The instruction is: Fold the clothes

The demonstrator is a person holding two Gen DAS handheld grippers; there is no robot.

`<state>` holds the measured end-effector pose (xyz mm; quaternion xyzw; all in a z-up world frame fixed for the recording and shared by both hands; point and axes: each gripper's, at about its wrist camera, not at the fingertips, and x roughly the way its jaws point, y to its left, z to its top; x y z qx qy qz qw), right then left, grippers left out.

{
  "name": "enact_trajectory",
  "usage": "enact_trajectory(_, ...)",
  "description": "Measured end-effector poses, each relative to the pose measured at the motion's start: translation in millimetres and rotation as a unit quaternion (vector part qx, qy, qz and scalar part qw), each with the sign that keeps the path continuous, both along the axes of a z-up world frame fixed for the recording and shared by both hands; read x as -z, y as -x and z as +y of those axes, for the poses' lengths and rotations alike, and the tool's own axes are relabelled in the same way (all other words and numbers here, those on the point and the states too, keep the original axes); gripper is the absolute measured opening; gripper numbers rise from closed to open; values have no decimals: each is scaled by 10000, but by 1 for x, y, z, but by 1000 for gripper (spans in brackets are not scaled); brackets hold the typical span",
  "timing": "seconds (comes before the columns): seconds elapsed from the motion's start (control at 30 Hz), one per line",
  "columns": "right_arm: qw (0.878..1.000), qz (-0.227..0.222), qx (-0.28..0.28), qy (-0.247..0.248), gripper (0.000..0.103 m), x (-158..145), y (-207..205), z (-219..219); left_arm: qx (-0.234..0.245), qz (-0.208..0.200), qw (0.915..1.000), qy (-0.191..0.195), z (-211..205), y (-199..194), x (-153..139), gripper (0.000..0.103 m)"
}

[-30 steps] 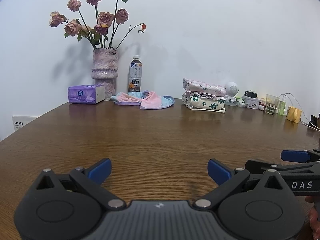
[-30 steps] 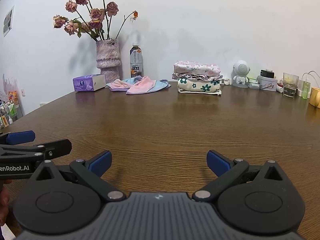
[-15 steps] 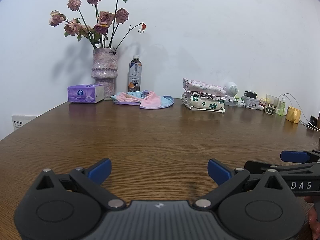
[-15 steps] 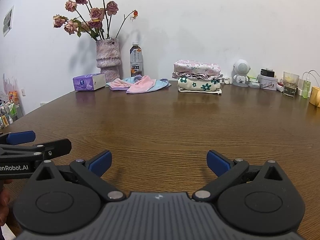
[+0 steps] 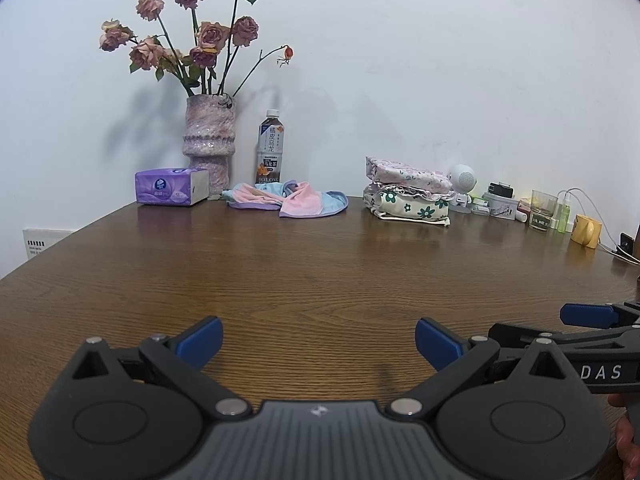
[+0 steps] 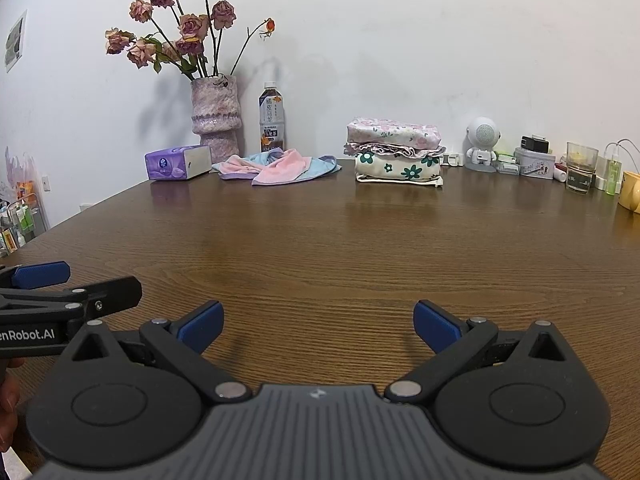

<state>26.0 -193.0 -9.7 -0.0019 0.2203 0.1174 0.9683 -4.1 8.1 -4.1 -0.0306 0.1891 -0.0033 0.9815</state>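
1. The left gripper (image 5: 319, 338) is hovering over the wooden table (image 5: 320, 272) with its blue pads spread wide, gripping nothing
2. The right gripper (image 6: 318, 322) is likewise gaping empty
3. The crumpled pink-and-blue cloth (image 5: 286, 199) is lying at 12 o'clock, far off
4. The folded floral stack (image 6: 396, 154) is sitting at 1 o'clock
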Motion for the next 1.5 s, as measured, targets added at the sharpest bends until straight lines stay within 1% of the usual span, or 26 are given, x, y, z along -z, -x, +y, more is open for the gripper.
enact_trajectory(0.97, 10000, 63, 10, 21, 103, 0, -1, 0, 23, -4, 10000, 5, -2, -1, -1, 103)
enact_trajectory(1.1, 10000, 82, 8, 30, 103, 0, -1, 0, 37, 7, 10000, 73, 0, -1, 0, 103)
enact_trajectory(1.23, 9999, 89, 7, 55, 103, -1, -2, 1, 143, 124, 9997, 146, 1, -4, 0, 102)
enact_trajectory(1.5, 9999, 153, 0, 49, 103, -1, -3, 1, 144, 77, 9998, 134, 1, -2, 0, 102)
